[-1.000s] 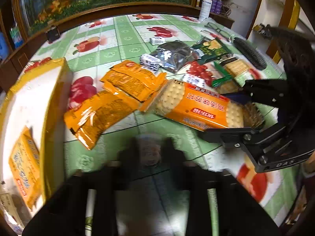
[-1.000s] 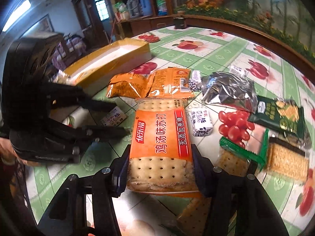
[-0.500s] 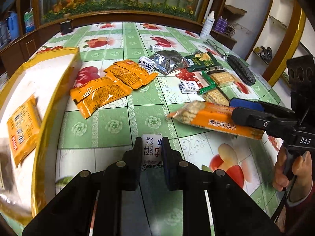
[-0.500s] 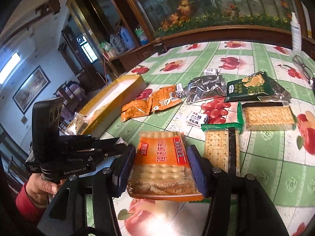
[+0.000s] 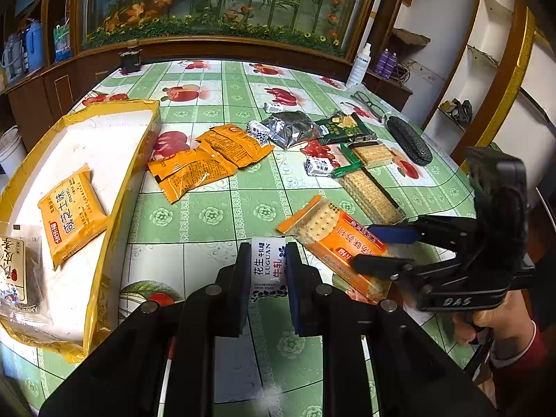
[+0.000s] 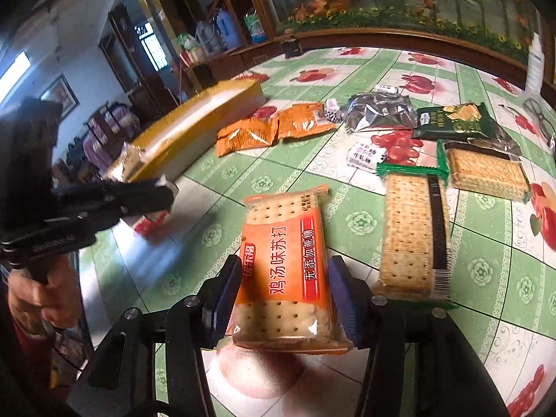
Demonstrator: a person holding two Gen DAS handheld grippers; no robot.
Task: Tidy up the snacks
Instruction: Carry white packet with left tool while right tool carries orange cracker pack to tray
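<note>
At the left, a yellow-edged white box is seen on the green tablecloth; an orange snack packet lies flat inside it, and a clear-wrapped packet beside it is cut off by the frame edge. In the middle, the left gripper is clamped on a small white candy, held above the cloth. To the right, the right gripper is closed around an orange cracker pack, lifted clear of the table. Loose orange packets, a silver pouch and green-wrapped crackers are spread behind. The left gripper's fingertips are blurred in the right wrist view.
</note>
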